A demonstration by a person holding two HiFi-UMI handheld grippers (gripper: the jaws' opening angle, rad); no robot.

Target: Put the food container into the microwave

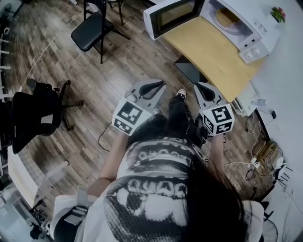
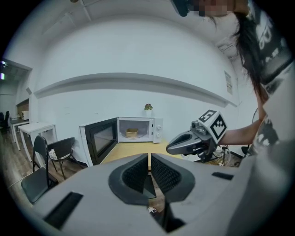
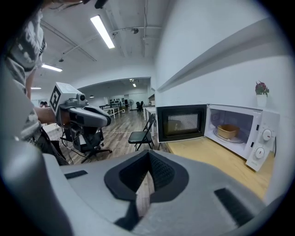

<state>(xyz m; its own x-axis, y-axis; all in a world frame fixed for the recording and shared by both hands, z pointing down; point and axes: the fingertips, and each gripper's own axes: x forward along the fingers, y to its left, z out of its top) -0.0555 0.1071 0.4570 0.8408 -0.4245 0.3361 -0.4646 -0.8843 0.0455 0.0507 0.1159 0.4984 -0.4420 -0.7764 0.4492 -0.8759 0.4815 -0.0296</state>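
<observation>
The white microwave point(image 1: 253, 33) stands on the wooden table point(image 1: 208, 54) with its door point(image 1: 173, 16) swung open. The tan food container point(image 1: 227, 16) sits inside on the turntable, also seen in the left gripper view as the container point(image 2: 132, 132) and in the right gripper view as the container point(image 3: 227, 131). Both grippers hang in front of the person, well short of the table. My left gripper point(image 1: 158, 85) point(image 2: 149, 156) is shut and empty. My right gripper point(image 1: 199, 87) point(image 3: 148, 154) is shut and empty too.
A black folding chair point(image 1: 92, 28) stands left of the table on the wood floor. A black office chair point(image 1: 38, 113) is at the far left. Cables and a power strip point(image 1: 265, 156) lie at the right. A small plant point(image 1: 278, 13) sits on the microwave.
</observation>
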